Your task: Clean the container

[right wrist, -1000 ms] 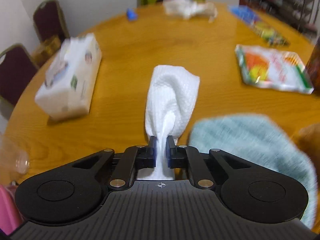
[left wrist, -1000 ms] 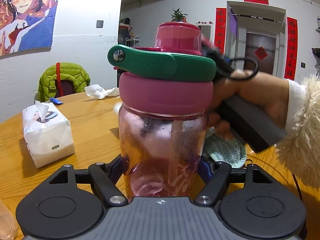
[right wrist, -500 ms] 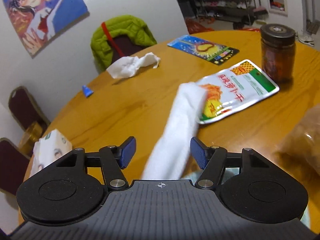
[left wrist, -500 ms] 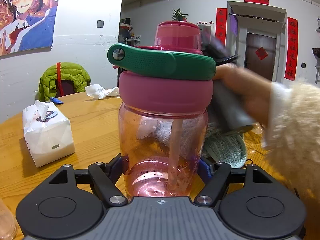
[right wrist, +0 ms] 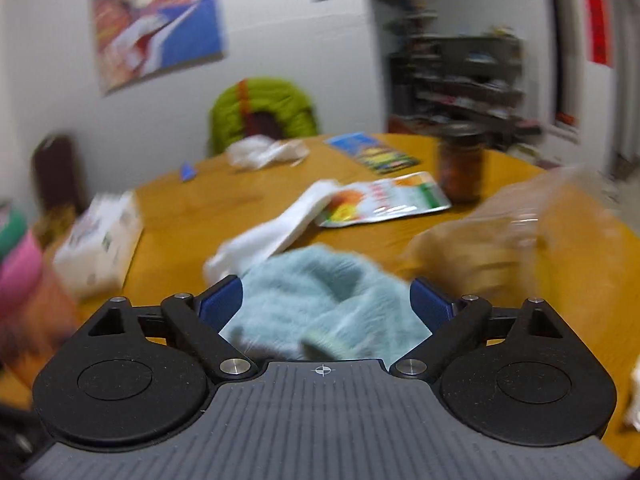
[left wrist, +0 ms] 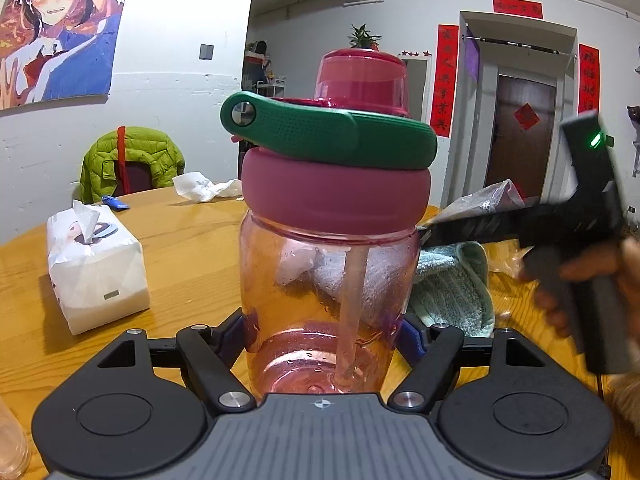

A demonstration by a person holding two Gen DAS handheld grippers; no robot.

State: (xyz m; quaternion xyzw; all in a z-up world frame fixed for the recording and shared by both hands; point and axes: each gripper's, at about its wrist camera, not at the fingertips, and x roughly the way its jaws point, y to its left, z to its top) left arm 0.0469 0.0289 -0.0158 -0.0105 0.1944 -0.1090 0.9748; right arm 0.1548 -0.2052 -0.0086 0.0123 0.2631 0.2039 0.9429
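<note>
My left gripper (left wrist: 322, 336) is shut on a clear pink bottle (left wrist: 320, 292) with a pink lid and green carry handle (left wrist: 328, 134), held upright over the wooden table (left wrist: 192, 248). My right gripper (right wrist: 324, 304) is open and empty, hovering over a light blue cloth (right wrist: 324, 304); the cloth also shows right of the bottle in the left wrist view (left wrist: 452, 288). A white paper towel (right wrist: 280, 232) lies on the table beyond the cloth. The right gripper's body (left wrist: 560, 220) shows at the right of the left wrist view.
A tissue pack (left wrist: 94, 268) lies left of the bottle and also shows in the right wrist view (right wrist: 100, 244). A snack packet (right wrist: 384, 204), a dark jar (right wrist: 460, 168), a booklet (right wrist: 372, 152), a clear plastic bag (right wrist: 512, 232) and crumpled tissue (right wrist: 268, 152) sit on the table.
My right gripper opened and let go of the white paper towel, which now lies on the table. It pulled back to the right, over the blue cloth. The left gripper kept holding the bottle still.
</note>
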